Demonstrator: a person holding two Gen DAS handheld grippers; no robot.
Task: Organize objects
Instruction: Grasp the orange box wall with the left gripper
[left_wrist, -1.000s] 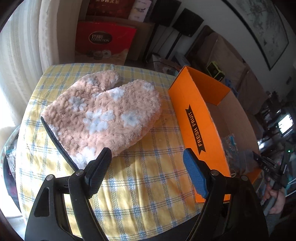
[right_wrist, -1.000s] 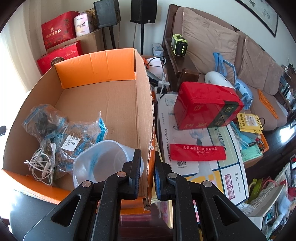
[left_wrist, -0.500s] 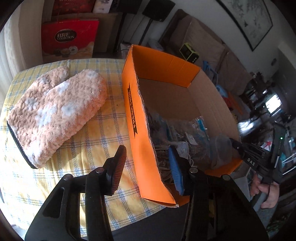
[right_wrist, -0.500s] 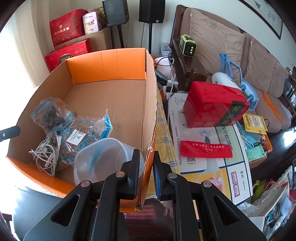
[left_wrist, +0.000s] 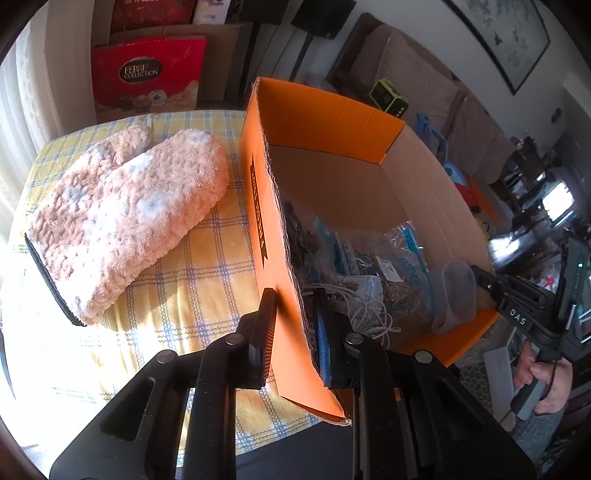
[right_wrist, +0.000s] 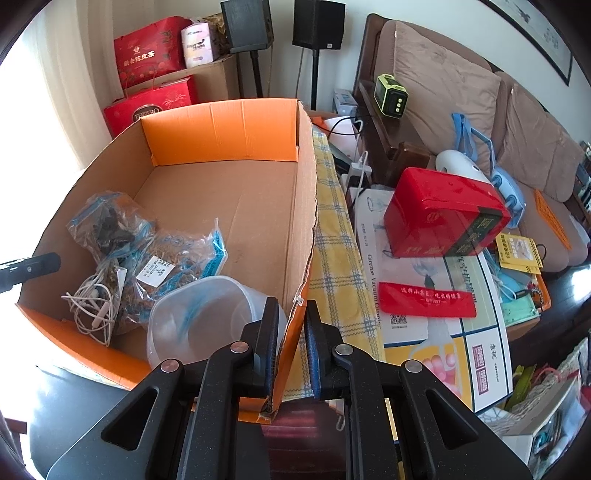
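An open orange cardboard box (left_wrist: 258, 206) stands on a yellow checked tablecloth (left_wrist: 177, 295). My left gripper (left_wrist: 293, 325) is shut on the box's left wall near its front corner. My right gripper (right_wrist: 291, 343) is shut on the box's right wall (right_wrist: 299, 229) near the front. Inside the box lie plastic bags of small items (right_wrist: 147, 254), a white cable (right_wrist: 92, 306) and a clear plastic container (right_wrist: 199, 321). A pink fluffy mitten (left_wrist: 122, 210) lies on the cloth to the left of the box.
Red gift boxes (left_wrist: 147, 81) and speakers (right_wrist: 317, 22) stand behind the table. To the right a low table holds a red tin (right_wrist: 443, 218), a red pouch (right_wrist: 424, 299) and papers in front of a sofa (right_wrist: 480, 96).
My left gripper swung right from the mitten to the box and closed on its left wall. My right gripper stayed clamped on the right wall; the box shifted slightly.
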